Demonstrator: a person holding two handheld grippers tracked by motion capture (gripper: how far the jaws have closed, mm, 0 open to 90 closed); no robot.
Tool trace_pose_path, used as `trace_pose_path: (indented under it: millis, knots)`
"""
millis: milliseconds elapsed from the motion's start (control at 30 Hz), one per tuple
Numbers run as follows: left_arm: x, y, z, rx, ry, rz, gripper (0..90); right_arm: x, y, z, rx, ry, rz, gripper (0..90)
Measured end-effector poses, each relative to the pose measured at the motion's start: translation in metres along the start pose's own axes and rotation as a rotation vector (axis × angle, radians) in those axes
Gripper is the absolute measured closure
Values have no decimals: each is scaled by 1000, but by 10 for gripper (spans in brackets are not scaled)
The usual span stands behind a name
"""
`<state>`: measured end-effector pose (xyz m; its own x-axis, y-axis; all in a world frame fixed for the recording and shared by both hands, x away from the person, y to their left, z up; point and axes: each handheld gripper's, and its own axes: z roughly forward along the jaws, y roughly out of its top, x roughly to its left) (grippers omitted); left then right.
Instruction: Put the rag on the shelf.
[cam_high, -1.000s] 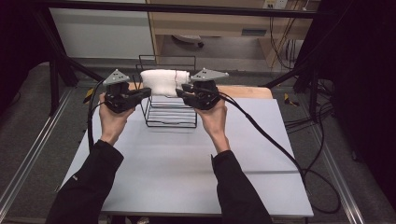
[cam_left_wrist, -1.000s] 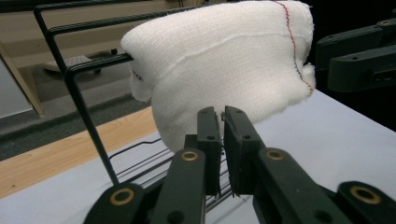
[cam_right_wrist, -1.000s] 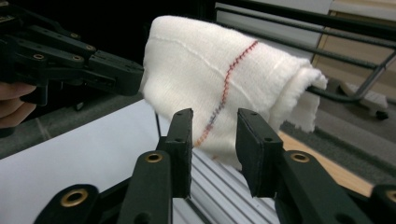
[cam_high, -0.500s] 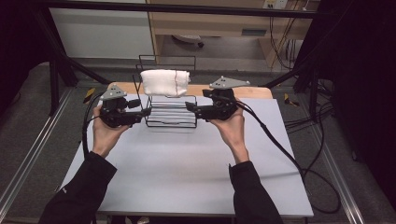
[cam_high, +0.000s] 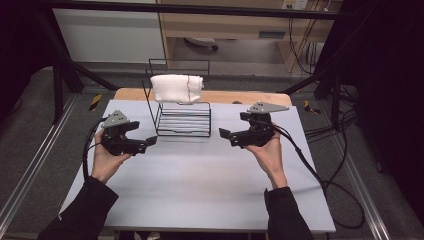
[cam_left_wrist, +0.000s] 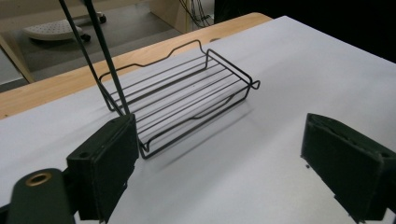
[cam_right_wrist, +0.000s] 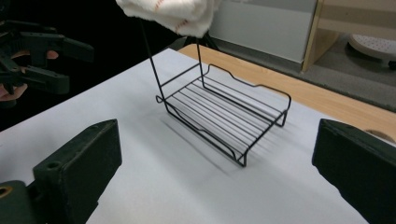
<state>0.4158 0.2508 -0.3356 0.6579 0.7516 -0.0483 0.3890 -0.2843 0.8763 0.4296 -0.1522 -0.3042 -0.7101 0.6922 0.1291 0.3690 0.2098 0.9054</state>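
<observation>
The towel (cam_high: 177, 88) is being left draped over the top bar of the wire rack (cam_high: 183, 119), at the table's (cam_high: 200, 190) far edge; both grippers are being drawn back twd the person, apart from it. L gripper (cam_high: 148, 141) and R gripper (cam_high: 226, 135): jaws just been opening, now spread wide w/ nothing between; hanging step is being judged done.

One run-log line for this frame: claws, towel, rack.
left claw: open, empty | right claw: open, empty | folded white towel: draped over top bar of black wire rack | both claws beside rack
</observation>
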Motion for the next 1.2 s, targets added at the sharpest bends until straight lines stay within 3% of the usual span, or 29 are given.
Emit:
trace_pose_path:
  millis: [467,733,1200]
  knots:
    - [8,-52,-11,8,-11,-32,76,-22,-66,-23,34,-4,45,3]
    - [9,-79,-14,31,1,-20,81,-31,-103,-34,59,-8,67,3]
    - [12,-108,-19,73,15,-11,90,-43,-157,-52,101,-11,109,3]
